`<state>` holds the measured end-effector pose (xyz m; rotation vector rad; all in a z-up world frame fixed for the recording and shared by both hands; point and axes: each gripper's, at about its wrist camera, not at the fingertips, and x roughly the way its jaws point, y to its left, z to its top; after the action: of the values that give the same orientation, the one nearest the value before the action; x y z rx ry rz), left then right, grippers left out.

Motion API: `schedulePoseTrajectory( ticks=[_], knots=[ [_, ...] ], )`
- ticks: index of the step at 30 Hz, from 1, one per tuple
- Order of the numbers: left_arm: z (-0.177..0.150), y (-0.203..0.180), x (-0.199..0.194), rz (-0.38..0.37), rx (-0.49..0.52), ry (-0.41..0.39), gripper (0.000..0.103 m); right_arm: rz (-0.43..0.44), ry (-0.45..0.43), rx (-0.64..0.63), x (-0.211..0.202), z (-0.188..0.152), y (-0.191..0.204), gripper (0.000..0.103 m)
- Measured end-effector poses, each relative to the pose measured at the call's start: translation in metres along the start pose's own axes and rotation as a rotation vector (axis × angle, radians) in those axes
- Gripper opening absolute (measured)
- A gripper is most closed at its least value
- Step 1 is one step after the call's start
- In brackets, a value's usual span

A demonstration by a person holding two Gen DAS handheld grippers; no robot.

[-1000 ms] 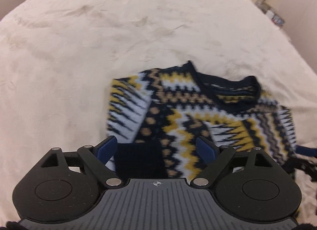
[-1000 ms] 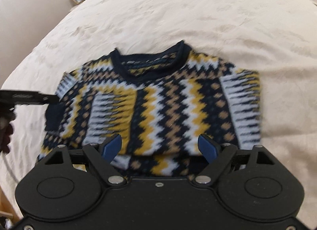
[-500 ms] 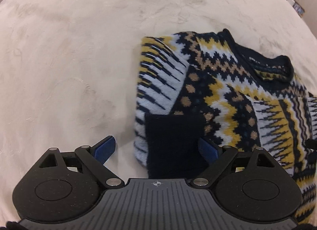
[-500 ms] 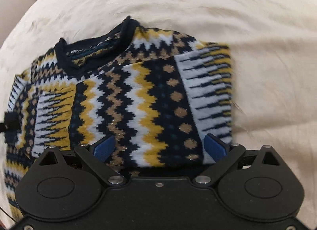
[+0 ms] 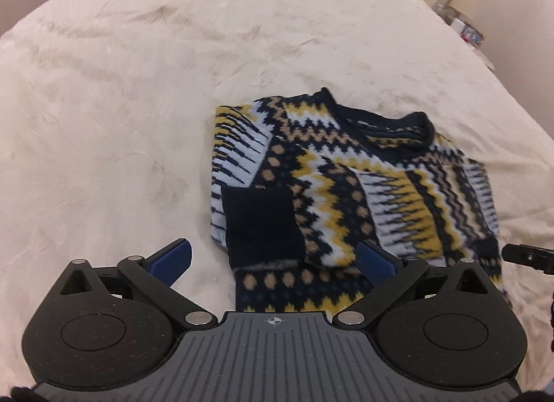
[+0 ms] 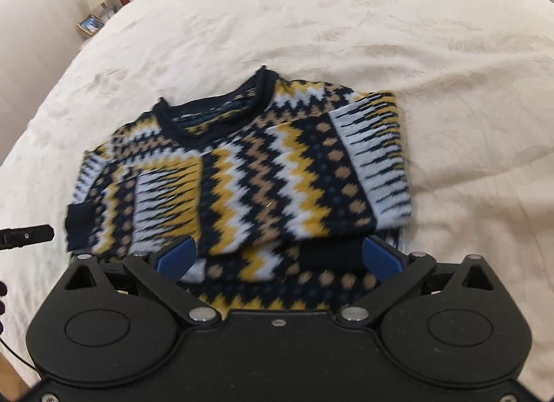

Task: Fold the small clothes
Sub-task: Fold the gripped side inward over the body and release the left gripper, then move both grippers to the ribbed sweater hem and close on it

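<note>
A small knitted sweater (image 5: 346, 187) in navy, yellow, white and tan zigzags lies flat on a cream blanket, both sleeves folded in over its front, collar at the far side. It also shows in the right wrist view (image 6: 249, 173). My left gripper (image 5: 273, 260) is open and empty above the sweater's lower left corner, by the navy cuff (image 5: 263, 222). My right gripper (image 6: 280, 260) is open and empty above the hem at the lower right. The tip of the right gripper (image 5: 526, 256) shows at the right edge of the left wrist view.
The cream blanket (image 5: 138, 107) covers a wide bed around the sweater. Shelves with small items (image 5: 464, 28) stand beyond the far right edge. A framed picture (image 6: 90, 24) stands by the wall. The left gripper's tip (image 6: 27, 236) shows at the left edge.
Both grippers have pulled back and up from the sweater, so more of it and the blanket shows. Both stay open. The sweater lies as before.
</note>
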<state>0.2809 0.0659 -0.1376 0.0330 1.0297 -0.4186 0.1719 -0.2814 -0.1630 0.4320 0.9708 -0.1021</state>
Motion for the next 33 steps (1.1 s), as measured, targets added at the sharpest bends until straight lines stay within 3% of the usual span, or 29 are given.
schedulePoseTrajectory(
  ticks=[15,33],
  knots=[
    [-0.066,-0.006,-0.043,-0.066,0.068,0.026,0.103,-0.060,-0.063,-0.021,-0.056,-0.096,0.049,0.103],
    [-0.162,-0.062,-0.097,-0.002,-0.027,0.001,0.103,0.041,-0.048,-0.078,-0.109,-0.170,0.018,0.103]
  ],
)
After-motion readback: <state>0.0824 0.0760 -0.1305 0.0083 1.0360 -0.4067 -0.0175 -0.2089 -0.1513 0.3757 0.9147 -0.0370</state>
